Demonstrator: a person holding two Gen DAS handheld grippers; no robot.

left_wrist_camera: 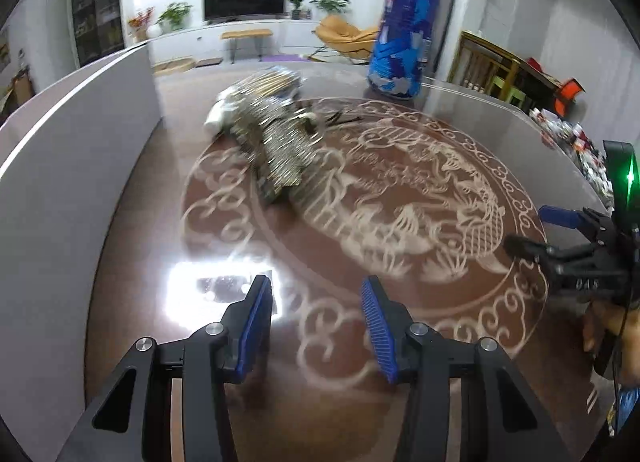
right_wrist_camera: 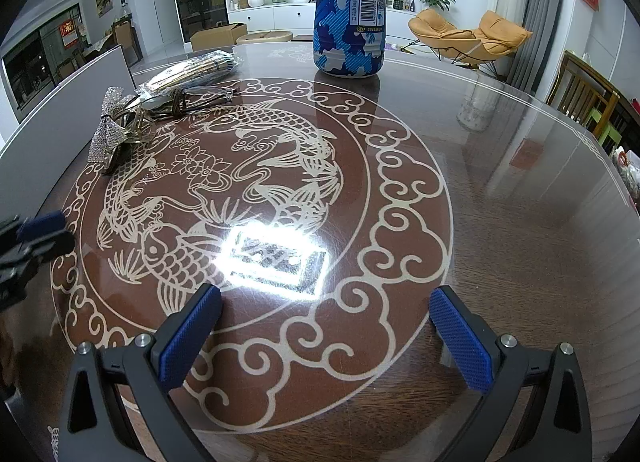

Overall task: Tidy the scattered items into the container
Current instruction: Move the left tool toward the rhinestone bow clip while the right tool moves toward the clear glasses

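left tongs (left_wrist_camera: pixel 316 294) apart, empty | right tongs (right_wrist_camera: pixel 326 312) apart | container (right_wrist_camera: pixel 64 101) (contents hidden)

In the right wrist view, a bottle (right_wrist_camera: pixel 349 9) stands top centre on the worktop (right_wrist_camera: pixel 520 221); a bow (right_wrist_camera: pixel 105 137), glasses (right_wrist_camera: pixel 180 101) and a packet (right_wrist_camera: pixel 192 69) cluster upper left.

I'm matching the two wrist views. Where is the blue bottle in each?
Left wrist: blue bottle stands at top, right of centre, on the table's far edge.
Right wrist: bottle at top centre, its cap cut off by the frame.
Shared landmark: the glittery bow left of the bottle.
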